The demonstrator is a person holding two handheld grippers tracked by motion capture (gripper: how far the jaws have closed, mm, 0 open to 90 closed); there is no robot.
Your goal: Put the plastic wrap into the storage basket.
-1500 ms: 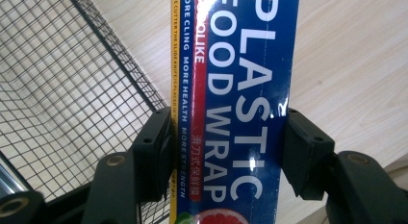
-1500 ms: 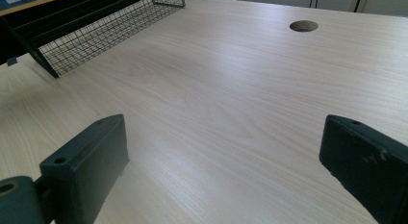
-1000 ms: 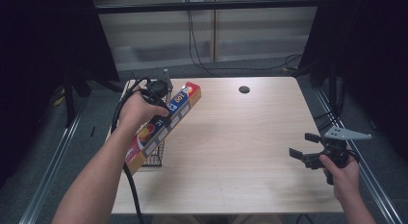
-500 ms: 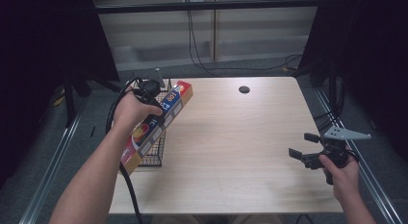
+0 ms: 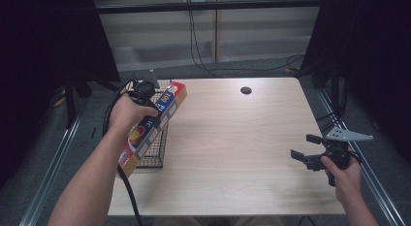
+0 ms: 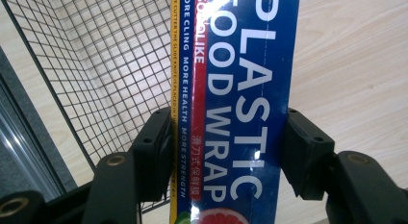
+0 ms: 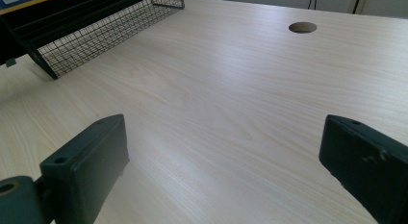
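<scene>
A long blue, red and yellow plastic wrap box (image 5: 151,121) hangs tilted over the black wire basket (image 5: 156,151) at the table's left edge. My left gripper (image 5: 145,97) is shut on it. In the left gripper view both pads (image 6: 159,152) press the sides of the plastic wrap box (image 6: 235,99), with the wire basket (image 6: 96,70) beneath. My right gripper (image 5: 303,151) stands open near the table's right front corner, nothing between its pads (image 7: 91,166).
A round cable hole (image 5: 246,90) sits at the table's far middle, also seen as the cable hole (image 7: 302,27) in the right gripper view. The wire basket (image 7: 101,34) lies far left there. Cables hang behind the table. Metal rails run along both sides.
My left gripper has carried the box a little leftward and back over the basket, and the box now lies more along the basket's length. The right gripper has stayed still.
</scene>
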